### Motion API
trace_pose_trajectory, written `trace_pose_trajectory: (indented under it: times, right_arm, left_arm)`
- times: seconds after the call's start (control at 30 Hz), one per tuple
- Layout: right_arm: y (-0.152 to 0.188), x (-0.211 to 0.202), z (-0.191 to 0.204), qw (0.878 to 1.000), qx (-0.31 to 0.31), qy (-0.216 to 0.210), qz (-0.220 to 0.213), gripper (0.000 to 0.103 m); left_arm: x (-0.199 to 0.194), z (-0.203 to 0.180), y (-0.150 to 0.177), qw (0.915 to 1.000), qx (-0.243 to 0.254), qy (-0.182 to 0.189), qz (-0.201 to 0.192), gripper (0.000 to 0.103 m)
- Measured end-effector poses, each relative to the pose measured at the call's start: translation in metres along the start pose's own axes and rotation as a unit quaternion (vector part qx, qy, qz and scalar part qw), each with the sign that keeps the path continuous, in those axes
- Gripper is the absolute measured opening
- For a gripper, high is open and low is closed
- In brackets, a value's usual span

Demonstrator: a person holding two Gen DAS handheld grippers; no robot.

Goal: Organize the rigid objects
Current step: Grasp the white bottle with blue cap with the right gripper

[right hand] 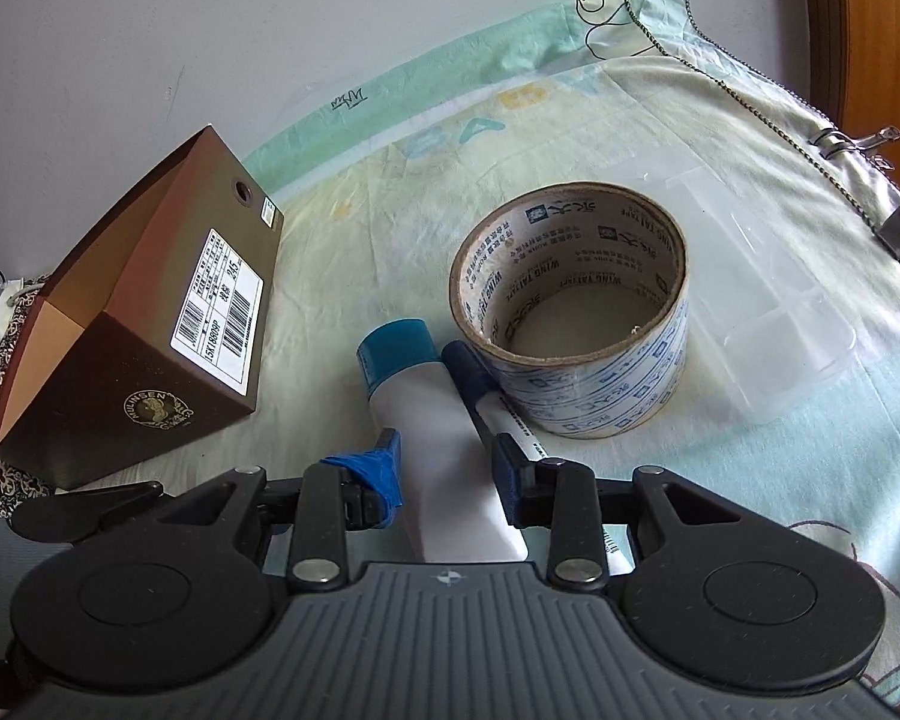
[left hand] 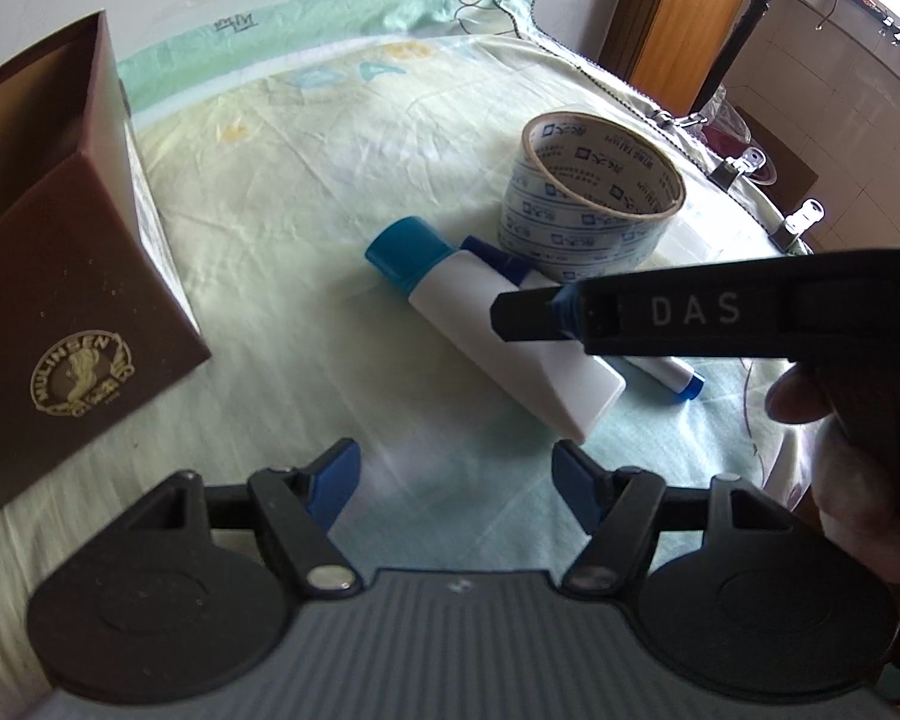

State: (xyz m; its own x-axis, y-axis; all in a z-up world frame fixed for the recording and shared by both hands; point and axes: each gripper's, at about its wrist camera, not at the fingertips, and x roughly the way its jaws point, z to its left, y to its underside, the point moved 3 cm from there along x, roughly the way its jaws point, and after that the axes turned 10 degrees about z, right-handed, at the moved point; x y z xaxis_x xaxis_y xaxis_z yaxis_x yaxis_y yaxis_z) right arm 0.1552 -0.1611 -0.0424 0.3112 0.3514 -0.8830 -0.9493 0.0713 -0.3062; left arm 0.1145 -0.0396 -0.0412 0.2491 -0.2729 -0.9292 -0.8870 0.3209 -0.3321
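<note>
Straddling white tube point(right hand: 444, 450): right gripper point(right hand: 447, 468), jaws apart, one finger each side of tube body, contact unclear. Tube lies on cloth point(right hand: 750, 480), blue cap point(right hand: 397, 354) pointing away. Marker point(right hand: 486, 402) alongside, touching tape roll point(right hand: 576, 312). Left gripper point(left hand: 456, 480) wide open, empty, just short of tube's flat end. Brown box point(right hand: 150, 324) to left, open top.
</note>
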Motion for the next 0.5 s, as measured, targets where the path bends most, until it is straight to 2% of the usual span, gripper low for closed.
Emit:
trace_pose_trajectory:
  times: [0.1,0.33,0.5]
  right_arm:
    - [0.0,0.01,0.001,1.0,0.012,-0.025,0.014,0.017]
    - [0.001,0.011,0.006,1.0,0.014,-0.02,0.004,0.017]
    - [0.004,0.013,0.004,0.997,0.045,-0.055,0.016,0.017]
  left_arm:
    - [-0.002,-0.001,0.001,0.9999,0.01,0.005,-0.006,0.07]
    - [0.001,0.007,-0.004,0.9998,0.008,0.013,-0.012,0.07]
    - [0.0,0.01,-0.001,0.9992,0.008,0.036,-0.013,0.07]
